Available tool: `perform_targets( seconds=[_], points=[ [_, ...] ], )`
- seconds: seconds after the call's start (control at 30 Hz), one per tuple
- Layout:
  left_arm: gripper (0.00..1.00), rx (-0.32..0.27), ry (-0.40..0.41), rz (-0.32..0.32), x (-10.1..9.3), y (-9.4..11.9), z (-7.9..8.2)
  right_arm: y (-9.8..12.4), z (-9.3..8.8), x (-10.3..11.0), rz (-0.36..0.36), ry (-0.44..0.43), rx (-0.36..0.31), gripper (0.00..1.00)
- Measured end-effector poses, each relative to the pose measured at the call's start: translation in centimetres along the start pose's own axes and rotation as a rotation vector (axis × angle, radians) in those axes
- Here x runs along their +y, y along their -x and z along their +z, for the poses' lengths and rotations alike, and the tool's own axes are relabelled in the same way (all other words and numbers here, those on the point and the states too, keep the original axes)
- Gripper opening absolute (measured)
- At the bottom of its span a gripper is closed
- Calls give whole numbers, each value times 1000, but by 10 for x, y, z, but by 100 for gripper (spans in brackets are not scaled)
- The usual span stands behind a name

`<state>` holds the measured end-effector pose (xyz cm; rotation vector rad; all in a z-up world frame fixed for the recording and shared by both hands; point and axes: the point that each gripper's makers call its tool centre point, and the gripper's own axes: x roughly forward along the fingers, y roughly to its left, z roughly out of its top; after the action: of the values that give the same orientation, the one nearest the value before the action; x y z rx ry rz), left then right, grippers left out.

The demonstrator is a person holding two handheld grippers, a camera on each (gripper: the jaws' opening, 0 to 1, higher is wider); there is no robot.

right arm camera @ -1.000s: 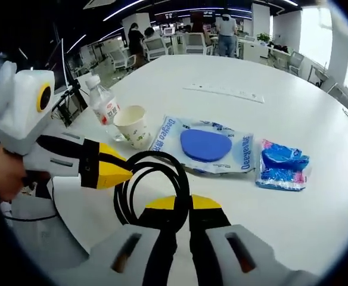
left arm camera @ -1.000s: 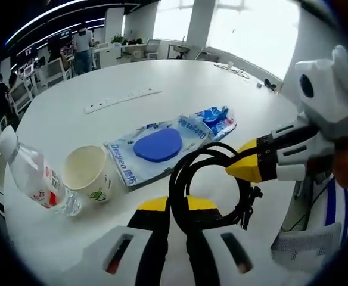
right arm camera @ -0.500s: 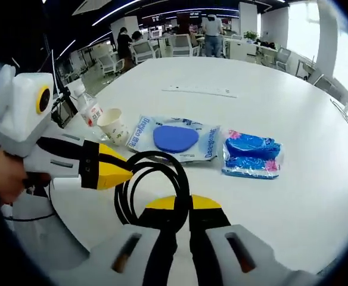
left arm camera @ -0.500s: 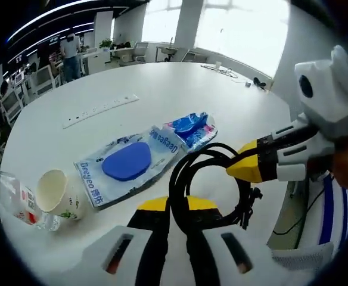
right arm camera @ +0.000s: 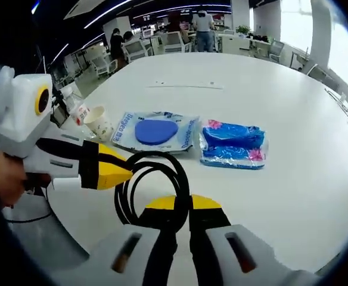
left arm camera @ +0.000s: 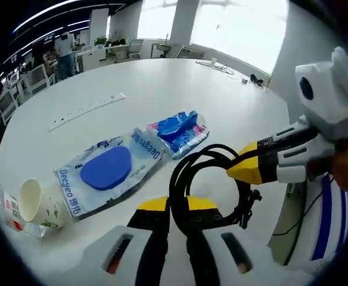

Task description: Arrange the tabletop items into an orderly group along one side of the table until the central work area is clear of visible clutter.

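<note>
One coiled black cable [left arm camera: 207, 187], held above the near edge of the white counter [left arm camera: 162, 89], is pinched by two grippers at once: the left gripper [left arm camera: 175, 210] with jaws pressed together on the near loop, and the right gripper [left arm camera: 236, 168] with jaws pressed together on the loop's right side. On the counter lie one clear packet holding a blue oval pad [left arm camera: 105, 168], printed "Deeyeo" with further small characters too small to read; one blue-and-pink wrapped pack [right arm camera: 232, 145] just beside it; one paper cup [right arm camera: 98, 123]; one plastic bottle [right arm camera: 77, 107] with a red-and-white label, unreadable; and one white power strip [left arm camera: 86, 110] farther off.
</note>
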<state>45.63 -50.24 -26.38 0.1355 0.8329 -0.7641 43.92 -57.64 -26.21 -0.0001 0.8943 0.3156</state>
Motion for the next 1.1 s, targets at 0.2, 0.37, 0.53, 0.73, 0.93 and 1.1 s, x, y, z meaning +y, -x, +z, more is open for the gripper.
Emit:
perform_targets(
  seconds=[0.2,0.37,0.53,0.73,0.93,1.1],
  points=[
    [6,18,15,4,1,-17,0,-12,-1,-13,16,-9,19,4],
    [6,35,29,12,6,-28,1,-23,-1,-19,27,-9,33,4],
    [6,54,37,17,10,-37,-1,-35,-2,-24,39,-12,48,4],
    [6,79,52,22,16,-48,-6,-46,-6,-26,53,-14,68,4],
    [6,92,62,21,18,-57,-8,-55,-9,-32,58,-16,82,4],
    [6,108,66,21,19,-65,-12,-62,-13,-35,62,-27,93,4]
  ],
)
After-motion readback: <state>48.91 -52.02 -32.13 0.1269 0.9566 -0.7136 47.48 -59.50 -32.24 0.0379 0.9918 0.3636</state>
